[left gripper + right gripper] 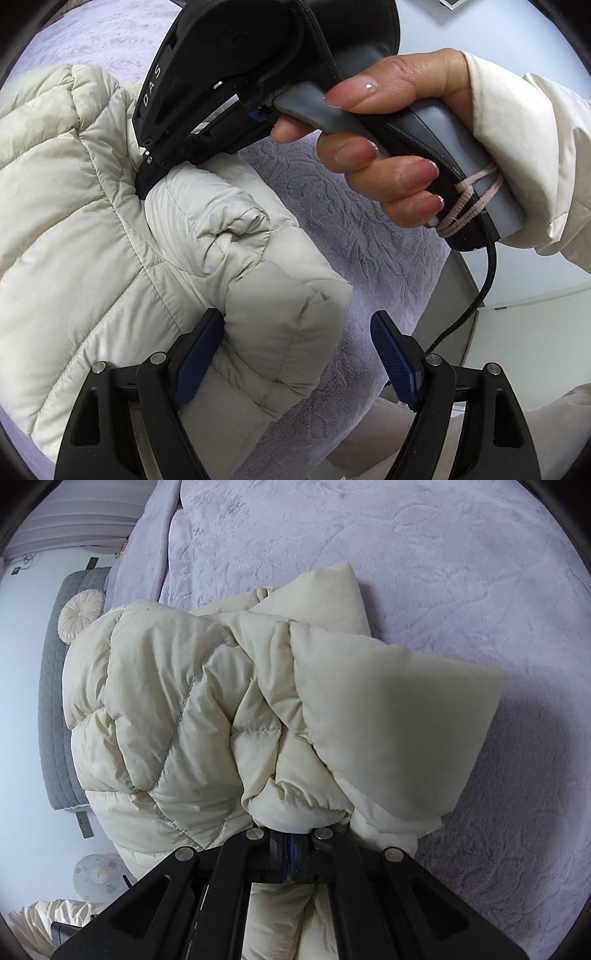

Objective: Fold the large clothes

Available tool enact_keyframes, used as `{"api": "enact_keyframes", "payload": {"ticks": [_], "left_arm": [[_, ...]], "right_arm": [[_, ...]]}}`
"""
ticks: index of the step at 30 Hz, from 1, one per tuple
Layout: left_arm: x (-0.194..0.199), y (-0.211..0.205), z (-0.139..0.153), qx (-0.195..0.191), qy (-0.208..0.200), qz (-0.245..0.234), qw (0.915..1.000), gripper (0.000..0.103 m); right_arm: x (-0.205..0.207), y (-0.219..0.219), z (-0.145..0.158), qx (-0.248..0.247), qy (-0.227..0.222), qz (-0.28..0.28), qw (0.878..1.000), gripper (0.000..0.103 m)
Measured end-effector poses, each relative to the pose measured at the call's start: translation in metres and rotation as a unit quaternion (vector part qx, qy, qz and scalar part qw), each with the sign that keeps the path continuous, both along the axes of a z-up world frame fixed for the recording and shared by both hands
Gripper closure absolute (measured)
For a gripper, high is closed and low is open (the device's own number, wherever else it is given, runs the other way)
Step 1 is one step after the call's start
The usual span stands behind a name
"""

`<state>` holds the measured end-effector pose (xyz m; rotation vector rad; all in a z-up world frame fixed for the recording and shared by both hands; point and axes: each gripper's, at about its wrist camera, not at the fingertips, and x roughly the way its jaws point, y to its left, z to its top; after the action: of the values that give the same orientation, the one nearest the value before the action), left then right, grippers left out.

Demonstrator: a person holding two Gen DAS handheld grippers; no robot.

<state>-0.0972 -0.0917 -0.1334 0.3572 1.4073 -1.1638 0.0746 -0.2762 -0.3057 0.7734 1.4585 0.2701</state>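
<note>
Bed: lavender plush cover [443, 572] under my work.
Jacket: cream puffer [177, 709], bunched at centre.
Right claw [291, 853]: clamped on its fabric, at 6 o'clock.
Left claw [295, 362]: spread wide, jacket fold between, ungripped.

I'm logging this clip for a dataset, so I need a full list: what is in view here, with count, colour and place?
puffer jacket: one, cream quilted, bunched on the bed
bed cover: one, lilac plush, under the jacket
headboard: one, grey quilted, at the far end of the bed
round cushion: one, cream, against the headboard
right hand-held gripper: black, shut on the jacket
right hand: one, around the grey handle
left hand-held gripper: black with blue pads, open astride a jacket fold
</note>
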Motion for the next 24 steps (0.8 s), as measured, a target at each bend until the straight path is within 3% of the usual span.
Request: {"api": "enact_keyframes", "payload": {"ticks": [9,15,24], "left_arm": [[-0.001,-0.002,0.001,0.0,0.003,0.009,1.0,0.021],[0.011,0.017,0.029,-0.011,-0.01,0.036,0.9992,0.021],[0.045,0.071,0.067,-0.015,-0.043,0.127,0.9909,0.021]], "right_arm": [[0.005,0.008,0.025,-0.024,0.005,0.005,1.0,0.103],[0.001,0.012,0.044,-0.051,0.001,0.013,0.999,0.103],[-0.024,0.022,0.082,-0.106,0.003,0.041,0.994,0.1]]}}
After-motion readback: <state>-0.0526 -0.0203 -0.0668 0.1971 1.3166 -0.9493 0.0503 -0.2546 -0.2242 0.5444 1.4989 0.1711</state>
